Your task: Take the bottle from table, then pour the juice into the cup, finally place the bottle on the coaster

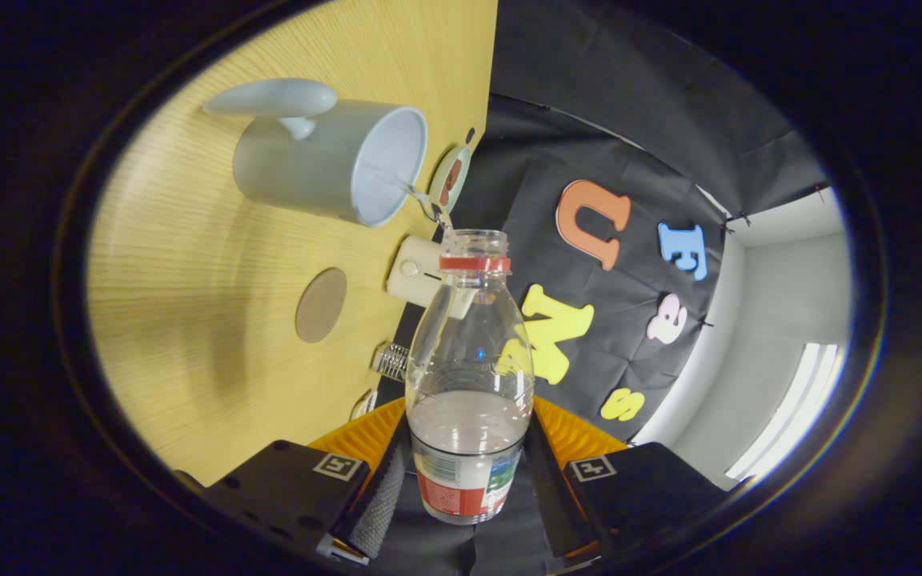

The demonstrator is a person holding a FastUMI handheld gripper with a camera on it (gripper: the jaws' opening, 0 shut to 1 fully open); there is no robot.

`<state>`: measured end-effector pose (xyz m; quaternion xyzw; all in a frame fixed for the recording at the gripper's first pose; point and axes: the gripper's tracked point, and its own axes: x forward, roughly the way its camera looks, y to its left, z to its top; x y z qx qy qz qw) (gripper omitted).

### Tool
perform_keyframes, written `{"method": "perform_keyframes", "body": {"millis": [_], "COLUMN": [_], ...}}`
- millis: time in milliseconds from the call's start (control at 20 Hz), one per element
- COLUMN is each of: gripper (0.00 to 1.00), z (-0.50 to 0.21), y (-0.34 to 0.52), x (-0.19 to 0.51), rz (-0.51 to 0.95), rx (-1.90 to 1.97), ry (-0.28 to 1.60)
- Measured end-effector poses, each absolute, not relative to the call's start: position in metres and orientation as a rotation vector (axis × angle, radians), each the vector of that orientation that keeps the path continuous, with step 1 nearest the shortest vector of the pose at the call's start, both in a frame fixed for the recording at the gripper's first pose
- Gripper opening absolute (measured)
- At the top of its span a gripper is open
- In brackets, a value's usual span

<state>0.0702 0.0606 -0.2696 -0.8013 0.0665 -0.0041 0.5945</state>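
Note:
My gripper point(467, 472) is shut on a clear plastic bottle point(469, 376) with a red neck ring, open at the mouth and holding some clear liquid. The bottle is tilted hard toward a pale grey mug point(325, 160) on the wooden table point(189, 264). A thin stream point(421, 200) runs from the bottle's mouth into the mug's opening. A round brown coaster point(321, 305) lies on the table beside the mug, beyond my fingers and apart from the bottle.
A small white device point(415, 270) sits near the table's edge just behind the bottle's neck. A round dish point(450, 178) with something reddish lies past the mug. A metal clip point(390, 360) and another small item rest along the same edge.

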Motion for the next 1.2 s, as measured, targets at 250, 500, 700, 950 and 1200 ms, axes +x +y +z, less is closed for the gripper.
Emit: {"method": "perform_keyframes", "body": {"millis": [250, 500, 700, 950, 1200], "gripper": [0.79, 0.79, 0.79, 0.79, 0.79], "z": [-0.269, -0.269, -0.268, -0.261, -0.247], "y": [0.069, 0.07, 0.068, 0.072, 0.076], "x": [0.069, 0.07, 0.069, 0.072, 0.073], "rz": [-0.008, -0.013, -0.018, -0.018, -0.026], "rx": [-1.882, -1.894, -1.905, -1.934, -1.974], "ry": [0.131, 0.133, 0.144, 0.134, 0.107]}}
